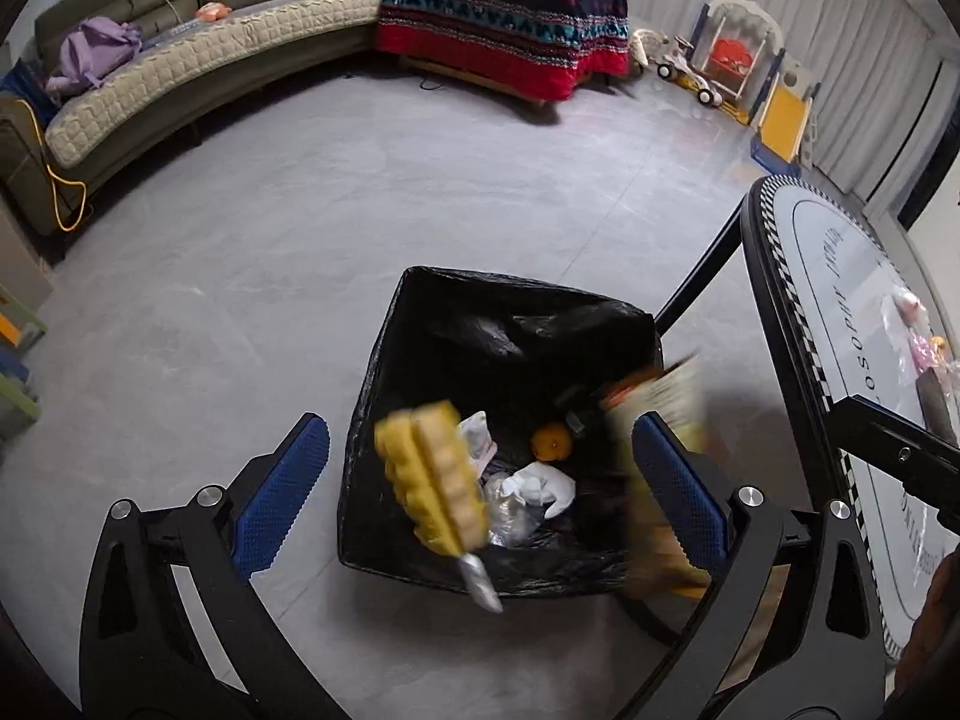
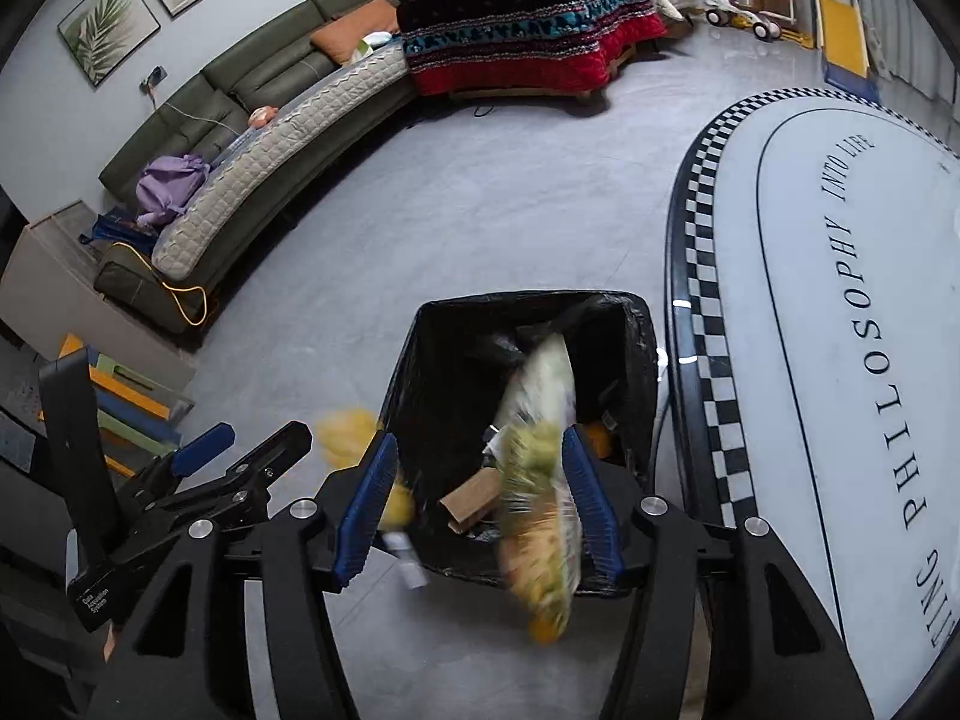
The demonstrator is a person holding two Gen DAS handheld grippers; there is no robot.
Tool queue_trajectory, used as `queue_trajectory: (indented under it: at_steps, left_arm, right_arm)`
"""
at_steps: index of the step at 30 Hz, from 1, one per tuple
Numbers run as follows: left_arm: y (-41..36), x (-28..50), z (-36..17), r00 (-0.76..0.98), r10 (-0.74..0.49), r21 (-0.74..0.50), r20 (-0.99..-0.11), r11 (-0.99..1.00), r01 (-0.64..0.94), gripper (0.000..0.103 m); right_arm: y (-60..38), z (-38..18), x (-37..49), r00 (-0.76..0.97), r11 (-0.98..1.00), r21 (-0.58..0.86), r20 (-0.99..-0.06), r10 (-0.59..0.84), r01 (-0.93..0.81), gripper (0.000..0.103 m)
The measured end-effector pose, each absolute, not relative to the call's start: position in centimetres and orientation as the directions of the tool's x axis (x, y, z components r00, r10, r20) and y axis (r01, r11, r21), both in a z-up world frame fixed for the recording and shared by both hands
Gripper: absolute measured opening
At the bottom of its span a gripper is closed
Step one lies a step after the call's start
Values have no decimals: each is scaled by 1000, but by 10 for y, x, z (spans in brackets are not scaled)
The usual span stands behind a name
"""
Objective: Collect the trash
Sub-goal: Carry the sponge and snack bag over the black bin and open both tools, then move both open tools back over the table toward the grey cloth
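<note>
A bin with a black liner (image 1: 498, 276) (image 2: 528, 298) stands on the grey floor beside the round table. My left gripper (image 1: 480, 420) (image 2: 252, 438) hangs over it, open wide. A blurred yellow snack packet (image 1: 432, 480) (image 2: 348, 426) is loose between its blue pads, touching neither. My right gripper (image 2: 478, 435) is open above the same bin. A blurred green-and-yellow clear packet (image 2: 540, 480) (image 1: 660, 450) hangs close to its right pad, with no grip on it. Inside the bin lie an orange (image 1: 552, 443), crumpled white paper (image 1: 540, 486) and a cardboard piece (image 2: 471, 498).
The round white table with a checkered rim (image 2: 702, 276) (image 1: 774, 276) stands right of the bin; a clear bag with pink things (image 1: 912, 330) lies on it. A curved sofa (image 1: 180, 72), a blanket-covered low table (image 1: 510, 24) and toys (image 1: 732, 66) stand farther off.
</note>
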State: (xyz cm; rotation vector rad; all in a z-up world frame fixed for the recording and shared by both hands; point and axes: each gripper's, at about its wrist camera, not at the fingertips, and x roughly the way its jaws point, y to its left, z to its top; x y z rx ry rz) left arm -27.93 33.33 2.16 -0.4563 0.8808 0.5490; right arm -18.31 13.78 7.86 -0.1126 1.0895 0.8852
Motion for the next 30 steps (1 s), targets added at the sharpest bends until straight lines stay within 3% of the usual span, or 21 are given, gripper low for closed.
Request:
queue_trajectory:
  at_steps: [17, 30]
  left_arm:
    - [303, -270, 36, 567, 195, -188, -800, 817, -546, 98]
    - [222, -193, 65, 622, 66, -218, -780, 903, -369, 98]
  right_arm:
    - [94, 93, -181, 169, 658, 376, -774, 610, -653, 59]
    - [-4, 115, -126, 280, 746, 396, -750, 599, -535, 60]
